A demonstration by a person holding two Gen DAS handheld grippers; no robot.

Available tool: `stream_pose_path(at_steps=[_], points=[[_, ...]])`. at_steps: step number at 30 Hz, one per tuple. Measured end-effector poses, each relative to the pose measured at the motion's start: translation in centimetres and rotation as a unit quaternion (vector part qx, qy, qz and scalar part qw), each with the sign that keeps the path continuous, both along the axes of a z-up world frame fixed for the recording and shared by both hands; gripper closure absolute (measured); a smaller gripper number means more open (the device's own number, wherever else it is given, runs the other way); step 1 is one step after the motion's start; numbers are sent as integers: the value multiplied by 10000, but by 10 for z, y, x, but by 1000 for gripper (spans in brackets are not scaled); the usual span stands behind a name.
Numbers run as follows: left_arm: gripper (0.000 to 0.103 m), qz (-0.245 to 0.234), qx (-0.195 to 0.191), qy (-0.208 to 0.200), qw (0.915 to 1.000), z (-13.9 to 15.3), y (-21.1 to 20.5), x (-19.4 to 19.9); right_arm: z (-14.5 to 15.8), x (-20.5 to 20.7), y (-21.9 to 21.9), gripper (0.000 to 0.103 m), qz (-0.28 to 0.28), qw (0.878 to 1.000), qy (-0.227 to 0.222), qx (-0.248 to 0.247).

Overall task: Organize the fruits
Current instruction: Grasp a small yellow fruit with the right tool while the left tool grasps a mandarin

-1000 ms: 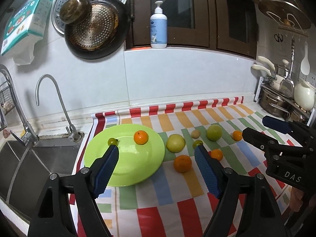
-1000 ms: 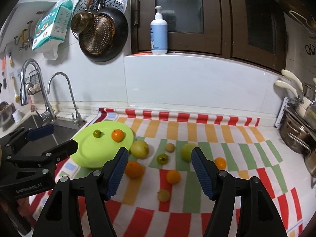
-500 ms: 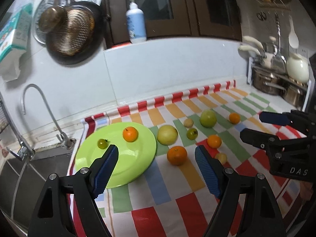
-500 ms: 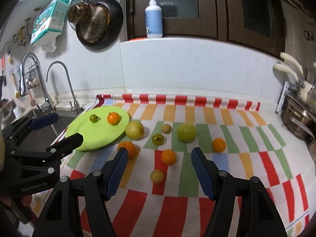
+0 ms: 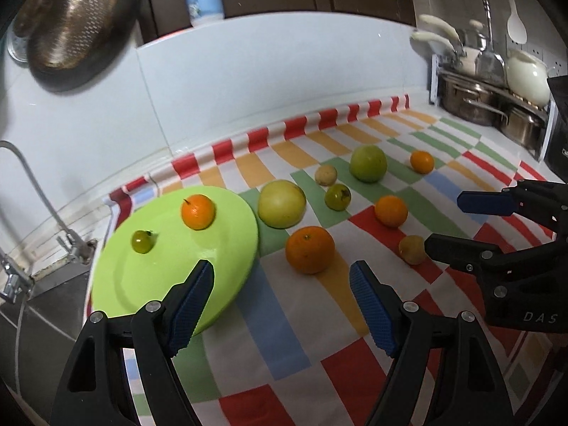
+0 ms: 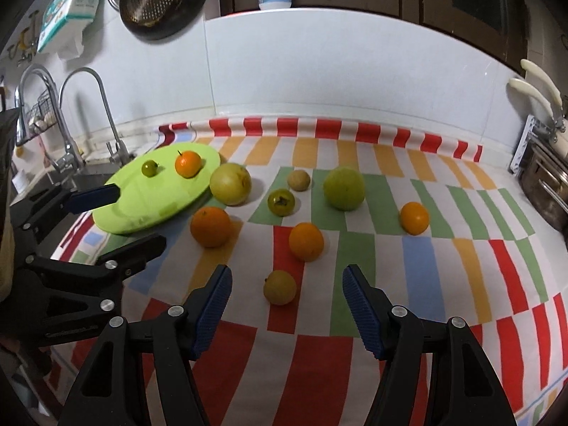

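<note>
A lime green plate (image 5: 167, 277) lies at the left of the striped cloth, holding a small orange (image 5: 198, 211) and a small green fruit (image 5: 142, 241). My left gripper (image 5: 281, 273) hangs open just short of a big orange (image 5: 310, 254), with a pale yellow-green fruit (image 5: 281, 203) behind it. My right gripper (image 6: 287, 277) is closing, and a small yellow fruit (image 6: 279, 287) lies between its jaws; the pads stand apart from it. Ahead lie two oranges (image 6: 306, 241) (image 6: 414, 218), a green apple (image 6: 343, 188), a dark green fruit (image 6: 280, 202) and a tan fruit (image 6: 298, 180).
A sink with taps (image 6: 67, 156) borders the cloth on the left. Steel pots (image 5: 472, 99) on a rack stand at the back right. A pan (image 5: 71, 32) hangs on the white tiled wall. The left gripper (image 6: 140, 216) shows at the left of the right wrist view.
Both grippers have come down and closer to the cloth, so the fruits look larger. The left view has rolled. The right jaws have narrowed around the small yellow fruit.
</note>
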State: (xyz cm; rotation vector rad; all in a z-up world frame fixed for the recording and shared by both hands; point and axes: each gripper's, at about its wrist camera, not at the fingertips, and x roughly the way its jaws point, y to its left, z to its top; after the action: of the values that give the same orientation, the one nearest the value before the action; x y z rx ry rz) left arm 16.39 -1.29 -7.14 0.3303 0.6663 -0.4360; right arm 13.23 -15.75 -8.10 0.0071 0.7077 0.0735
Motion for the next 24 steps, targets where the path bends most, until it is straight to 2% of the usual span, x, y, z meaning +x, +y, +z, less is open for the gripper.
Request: stream_pose_path(at_steps=[6,15,24], points=[[30,-229,91,197,9995,-16,-11,15,-18,12,0,50,52,9993,351,125],[41,-446,183,340,9983,-29,-24,35,-28,23,0,60,62,9982,553,236],[53,-334,12,609,9976,-33,-30,49,-34,29,0,71,160,9969,649,408]])
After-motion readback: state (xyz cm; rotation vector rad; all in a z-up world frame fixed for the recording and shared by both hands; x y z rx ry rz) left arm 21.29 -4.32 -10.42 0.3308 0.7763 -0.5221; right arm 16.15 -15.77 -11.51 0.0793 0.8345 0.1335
